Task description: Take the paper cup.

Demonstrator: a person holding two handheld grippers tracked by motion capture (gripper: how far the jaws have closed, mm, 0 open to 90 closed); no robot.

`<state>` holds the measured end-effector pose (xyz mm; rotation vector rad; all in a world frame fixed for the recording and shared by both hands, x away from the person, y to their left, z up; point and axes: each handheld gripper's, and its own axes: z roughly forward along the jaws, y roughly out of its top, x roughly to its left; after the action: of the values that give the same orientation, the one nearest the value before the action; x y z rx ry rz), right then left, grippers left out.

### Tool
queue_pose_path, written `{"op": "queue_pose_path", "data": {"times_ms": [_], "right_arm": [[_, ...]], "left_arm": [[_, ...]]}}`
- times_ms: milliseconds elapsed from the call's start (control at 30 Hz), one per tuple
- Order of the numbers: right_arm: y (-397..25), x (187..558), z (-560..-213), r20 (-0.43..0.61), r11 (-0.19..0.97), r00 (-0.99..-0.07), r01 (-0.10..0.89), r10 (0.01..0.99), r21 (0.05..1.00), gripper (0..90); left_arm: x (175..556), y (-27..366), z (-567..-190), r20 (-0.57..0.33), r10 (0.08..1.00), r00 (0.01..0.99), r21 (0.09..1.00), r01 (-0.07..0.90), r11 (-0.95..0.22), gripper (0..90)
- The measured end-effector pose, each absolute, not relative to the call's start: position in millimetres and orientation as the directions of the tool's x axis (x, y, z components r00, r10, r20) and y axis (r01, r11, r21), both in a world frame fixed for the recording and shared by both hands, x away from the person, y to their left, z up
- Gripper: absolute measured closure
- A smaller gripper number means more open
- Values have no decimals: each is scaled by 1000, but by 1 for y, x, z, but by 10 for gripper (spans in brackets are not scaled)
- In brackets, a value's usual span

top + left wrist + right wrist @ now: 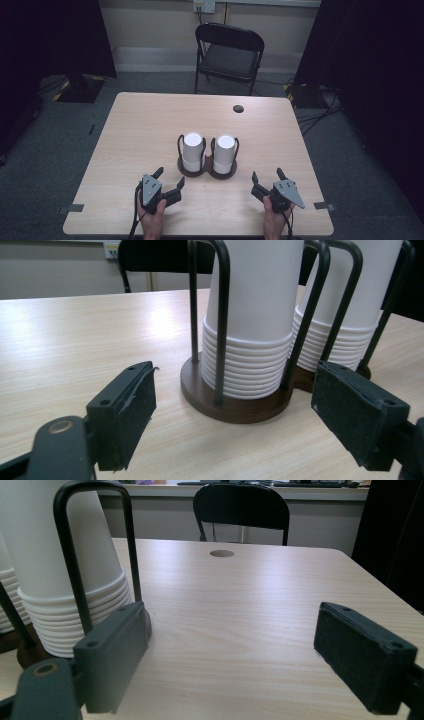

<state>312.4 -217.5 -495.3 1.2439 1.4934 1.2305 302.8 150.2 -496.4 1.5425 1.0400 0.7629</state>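
Note:
Two stacks of upside-down white paper cups, the left stack [192,150] and the right stack [224,152], stand in a dark brown double holder [207,172] with black wire loops at the table's middle. My left gripper [170,176] is open just left of the holder's front, held by a hand. In the left gripper view the near cup stack [255,315] and the holder's base [235,407] lie just beyond my open left gripper [235,420]. My right gripper [266,173] is open to the right of the holder. In the right gripper view a cup stack [50,570] stands at the left, beside my open right gripper [230,665].
The light wooden table [150,120] has a round cable hole [238,108] near its far edge. A black folding chair [229,52] stands behind the table. Dark curtains hang at both sides, with cables on the floor at the right.

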Motion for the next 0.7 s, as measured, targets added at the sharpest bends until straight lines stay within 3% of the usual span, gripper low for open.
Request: {"op": "queue_pose_path", "data": {"times_ms": [233,700], "right_arm": [[-218,314,-495,16,37,-254,203,967,979,139],[-217,312,-495,20,32,-253,199,967,980,157]], "left_arm": [[304,151,-494,-65,904,422,968,248,-46,203],[301,150,-486,-96,862,498,969,246,-34,232]]}}
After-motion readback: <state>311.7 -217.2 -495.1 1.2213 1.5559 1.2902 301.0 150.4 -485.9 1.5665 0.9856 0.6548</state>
